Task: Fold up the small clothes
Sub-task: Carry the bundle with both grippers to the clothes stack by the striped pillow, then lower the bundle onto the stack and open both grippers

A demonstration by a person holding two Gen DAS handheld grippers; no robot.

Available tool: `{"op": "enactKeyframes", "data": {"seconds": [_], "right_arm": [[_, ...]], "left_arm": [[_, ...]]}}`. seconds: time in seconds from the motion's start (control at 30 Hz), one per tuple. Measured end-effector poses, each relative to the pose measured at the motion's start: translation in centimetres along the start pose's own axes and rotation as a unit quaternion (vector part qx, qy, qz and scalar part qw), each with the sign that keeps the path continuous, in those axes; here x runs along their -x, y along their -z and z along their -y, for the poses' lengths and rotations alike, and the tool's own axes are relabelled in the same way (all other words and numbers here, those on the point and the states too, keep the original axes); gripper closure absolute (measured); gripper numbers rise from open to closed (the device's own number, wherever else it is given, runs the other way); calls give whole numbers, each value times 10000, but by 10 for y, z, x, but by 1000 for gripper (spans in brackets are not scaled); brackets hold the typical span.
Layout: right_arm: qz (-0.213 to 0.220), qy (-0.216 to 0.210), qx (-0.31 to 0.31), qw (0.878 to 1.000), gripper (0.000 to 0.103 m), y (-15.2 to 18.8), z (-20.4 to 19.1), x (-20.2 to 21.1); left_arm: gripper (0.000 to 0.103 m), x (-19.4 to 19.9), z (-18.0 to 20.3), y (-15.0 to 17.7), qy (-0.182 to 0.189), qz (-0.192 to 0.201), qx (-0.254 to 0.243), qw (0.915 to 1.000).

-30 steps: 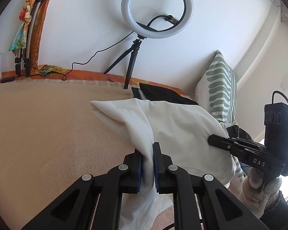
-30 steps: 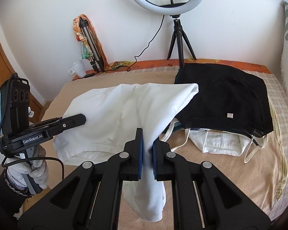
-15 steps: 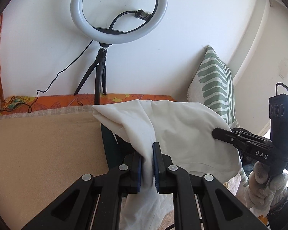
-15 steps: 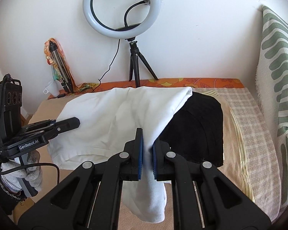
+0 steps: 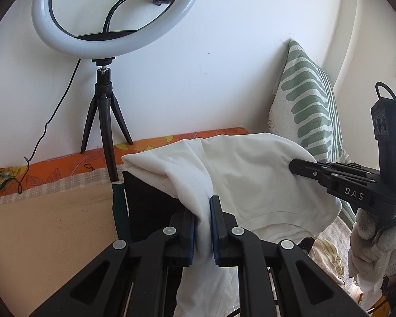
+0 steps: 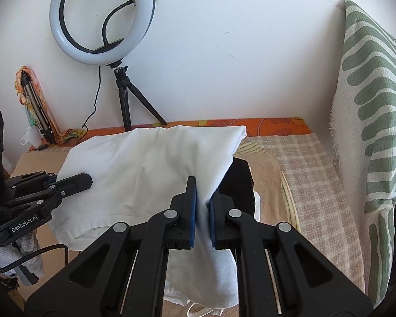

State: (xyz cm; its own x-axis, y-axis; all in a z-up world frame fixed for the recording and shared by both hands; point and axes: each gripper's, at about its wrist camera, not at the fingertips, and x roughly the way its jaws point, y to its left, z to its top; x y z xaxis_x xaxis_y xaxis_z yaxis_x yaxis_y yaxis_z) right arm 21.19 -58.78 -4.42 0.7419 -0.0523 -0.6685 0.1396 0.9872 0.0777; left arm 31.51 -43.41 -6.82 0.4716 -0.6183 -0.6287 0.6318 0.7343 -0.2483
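White cotton garment point(image 5: 253, 182) is hanging folded between both tongs, lifted above the black folded garment point(image 6: 237, 185) that is lying on the bed point(image 6: 311, 174), in front of the ring light point(image 6: 100, 21) on its tripod. Left tongs point(image 5: 203, 227) are clenching one bunched corner of the white piece; right tongs point(image 6: 202, 219) are clenching the other corner, cloth squeezed between the blue pads on both. Loose tails are dangling below each grip. Reading this as the carry-and-stack step: the folded white item is likely going onto the black one, beside the green-striped pillow point(image 6: 375, 121). To do it well: keeping both grips level and the same gap apart so the span between them is staying taut, not sagging; bringing the far folded edge down first over the black garment's far edge, then laying the near side back toward the person so the dangling tails are tucking under rather than bunching. Releasing both sides together only once the cloth is resting flat. Risk I'm seeing: uneven tails dragging the black piece out of square.
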Motion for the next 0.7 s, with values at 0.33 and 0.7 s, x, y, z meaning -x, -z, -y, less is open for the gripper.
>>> {"op": "enactKeyframes", "data": {"seconds": [0.33,0.7], "right_arm": [[-244,294,-106,9992,91,0,18,-32],[-109,569,-252,9980,46,-2,23,-13]], "left_arm": [[73,-7,-12,7,-226,-254,46,9994],[24,19,-5,7,-307,-187,-248,9990]]}}
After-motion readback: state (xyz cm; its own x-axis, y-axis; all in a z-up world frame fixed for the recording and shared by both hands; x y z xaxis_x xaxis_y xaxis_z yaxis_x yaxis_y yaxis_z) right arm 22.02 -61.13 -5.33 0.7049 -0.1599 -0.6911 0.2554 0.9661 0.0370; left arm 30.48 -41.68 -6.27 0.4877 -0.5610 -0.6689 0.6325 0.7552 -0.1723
